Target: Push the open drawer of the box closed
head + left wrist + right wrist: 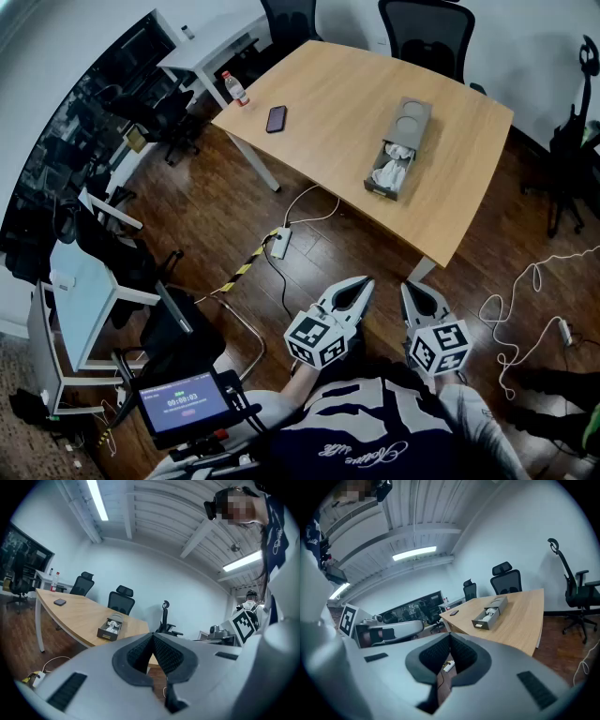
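Lying on the wooden table [337, 94], the box [410, 120] has its drawer [389, 174] pulled out toward us. A phone [276, 118] and a bottle [235, 89] are farther left. We hold the left gripper [360, 283] and the right gripper [413, 290] well apart from it, jaws together, empty.

You stand on a dark wood floor [216, 216] before a pale wooden table [337, 122]; black office chairs [427, 33] line the white wall [534, 56].

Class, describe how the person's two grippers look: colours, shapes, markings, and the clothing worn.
The left gripper and right gripper are pale grey shells tapering forward. Each carries a white cube with black square markers. Their fingers have dark ribbed pads. The person wears a dark top with white print and pale sleeves.
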A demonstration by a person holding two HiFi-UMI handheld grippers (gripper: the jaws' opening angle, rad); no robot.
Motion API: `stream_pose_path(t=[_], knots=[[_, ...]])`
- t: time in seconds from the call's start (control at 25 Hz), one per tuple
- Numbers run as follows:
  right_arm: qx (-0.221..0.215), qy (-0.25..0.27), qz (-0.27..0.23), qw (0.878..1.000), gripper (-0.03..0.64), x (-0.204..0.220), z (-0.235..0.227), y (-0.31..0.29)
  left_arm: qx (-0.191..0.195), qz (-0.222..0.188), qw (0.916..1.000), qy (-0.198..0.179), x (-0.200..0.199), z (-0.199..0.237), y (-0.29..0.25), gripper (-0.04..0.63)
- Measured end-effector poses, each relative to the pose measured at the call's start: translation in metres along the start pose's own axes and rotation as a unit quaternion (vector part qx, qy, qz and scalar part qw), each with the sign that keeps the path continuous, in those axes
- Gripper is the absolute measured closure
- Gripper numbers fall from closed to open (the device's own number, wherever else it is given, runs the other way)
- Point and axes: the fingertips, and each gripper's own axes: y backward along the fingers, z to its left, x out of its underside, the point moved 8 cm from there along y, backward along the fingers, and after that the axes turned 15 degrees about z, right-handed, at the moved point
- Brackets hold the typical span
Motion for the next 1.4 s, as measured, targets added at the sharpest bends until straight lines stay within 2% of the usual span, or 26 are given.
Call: stream_pose_path(t=[0.16, 0.44, 0.64, 0.76, 0.88, 1.04, 1.4], knots=[[0.018, -0.01, 0.0, 1.0, 0.618, -0.024, -0.004, -0.044, 0.014, 0.008, 0.9998, -0.011, -0.025, 0.051, -0.014, 0.594], [0.064, -0.042, 0.002, 0.997, 0.618, -0.065, -0.013, -0.112, 0.058, 0.014, 0.9982, 0.006, -0.065, 0.133, -0.031, 0.594], [0.105, -0.057, 0.01, 0.993, 0.618, -0.077, -0.019, -0.145, 0.075, 0.033, 0.9966, -0.009, -0.074, 0.185, -0.047, 0.594], [0.125, -0.069, 0.014, 0.99, 0.618, -0.077, -0.021, -0.154, 0.08, 0.05, 0.9955, -0.006, -0.07, 0.214, -0.067, 0.594], [0.142, -0.084, 0.021, 0.986, 0.618, -0.076, -0.027, -0.153, 0.092, 0.076, 0.9929, 0.007, -0.061, 0.231, -0.088, 0.594], [0.167, -0.107, 0.02, 0.98, 0.618, -0.079, -0.04, -0.148, 0.107, 0.113, 0.9878, -0.006, -0.053, 0.241, -0.119, 0.594], [0.18, -0.145, 0.017, 0.973, 0.618, -0.092, -0.087, -0.148, 0.091, 0.187, 0.9782, 0.0, -0.044, 0.263, -0.195, 0.594]])
